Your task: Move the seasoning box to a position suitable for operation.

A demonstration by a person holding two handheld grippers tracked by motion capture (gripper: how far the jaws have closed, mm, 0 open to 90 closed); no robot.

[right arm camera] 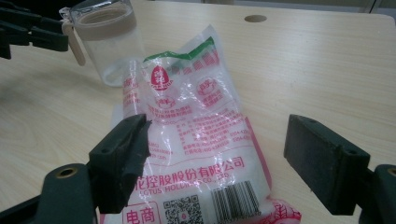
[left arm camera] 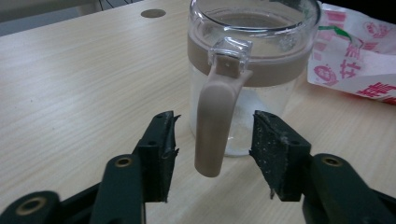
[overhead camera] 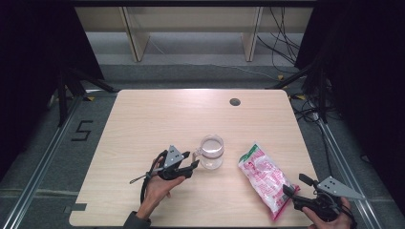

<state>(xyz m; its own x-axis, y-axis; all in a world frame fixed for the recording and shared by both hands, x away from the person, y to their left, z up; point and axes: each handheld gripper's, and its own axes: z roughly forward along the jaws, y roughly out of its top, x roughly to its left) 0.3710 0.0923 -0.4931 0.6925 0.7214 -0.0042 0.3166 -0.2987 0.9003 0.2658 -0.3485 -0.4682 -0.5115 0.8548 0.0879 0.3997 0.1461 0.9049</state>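
Place: recording lab or studio
Backdrop: black curtains [overhead camera: 28,57] at nine and three o'clock
Floor: aluminium rails [overhead camera: 38,167], loose cables [overhead camera: 282,43], tripod legs [overhead camera: 71,86]
Centre: bare wooden table [overhead camera: 157,114]

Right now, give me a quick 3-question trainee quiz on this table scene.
1. True or false: the left tongs already clamp the jug handle.
2. What lies between the right tongs? A) a spoon B) the pink-printed bag C) a lid
3. Fill in: the glass jug stands ___ on the table.

Key:
1. False: the handle sits between the jaws, with gaps on both sides.
2. B: the jaws stand open on either side of the bag.
3. upright
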